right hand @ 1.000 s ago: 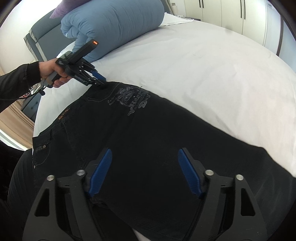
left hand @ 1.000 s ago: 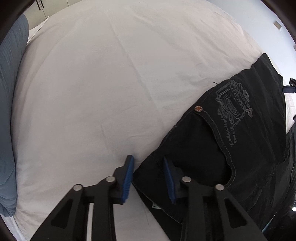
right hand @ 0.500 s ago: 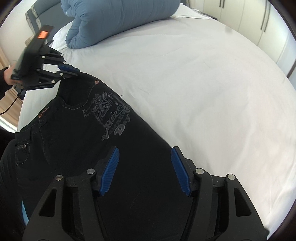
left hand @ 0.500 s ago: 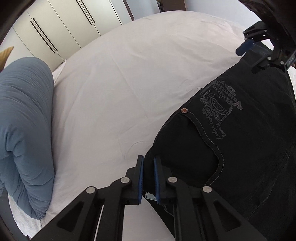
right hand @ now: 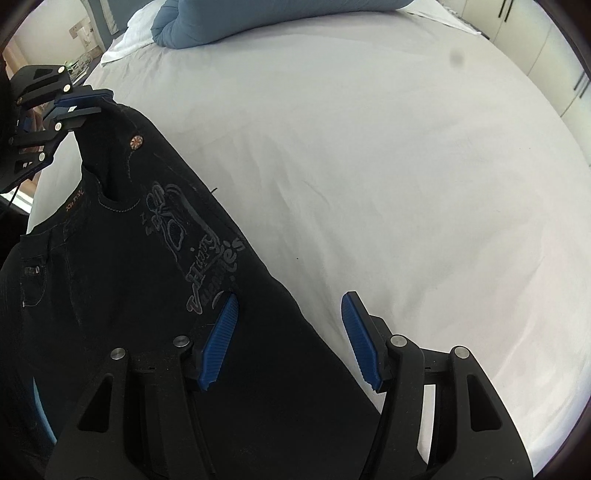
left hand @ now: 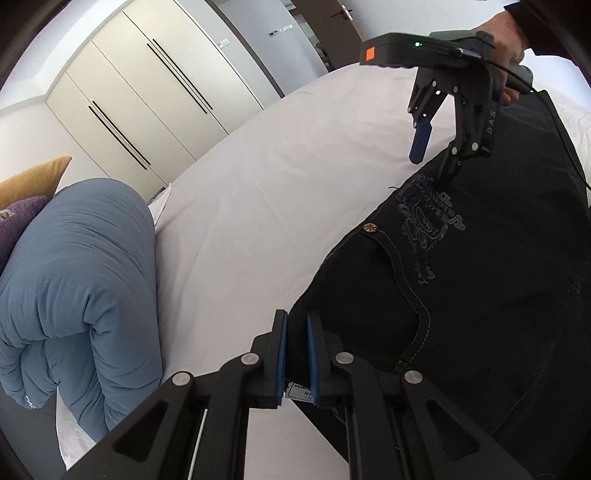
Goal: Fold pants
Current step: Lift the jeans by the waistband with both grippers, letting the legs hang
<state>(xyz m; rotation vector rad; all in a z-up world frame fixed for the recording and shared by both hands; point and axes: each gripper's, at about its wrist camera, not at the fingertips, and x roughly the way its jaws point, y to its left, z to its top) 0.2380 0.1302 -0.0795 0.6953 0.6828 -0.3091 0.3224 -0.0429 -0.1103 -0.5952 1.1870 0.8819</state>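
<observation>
Left gripper (left hand: 295,354): pressed together on the waistband corner of the pants, a white label showing just under the pads; in the right wrist view, seen at 10 o'clock, holding that corner raised off the bed.
Right gripper (right hand: 290,341): spread wide, straddling the outer side edge of the pants; in the left wrist view, at 1 o'clock, tilted fingers-down with a hand (left hand: 508,33) behind it.
Pants (left hand: 480,277): black, printed graphic facing up, lying on the white bed (left hand: 258,192), waist end lifted.
Duvet (left hand: 74,295): blue, rolled, at 9 o'clock of the left wrist view.
</observation>
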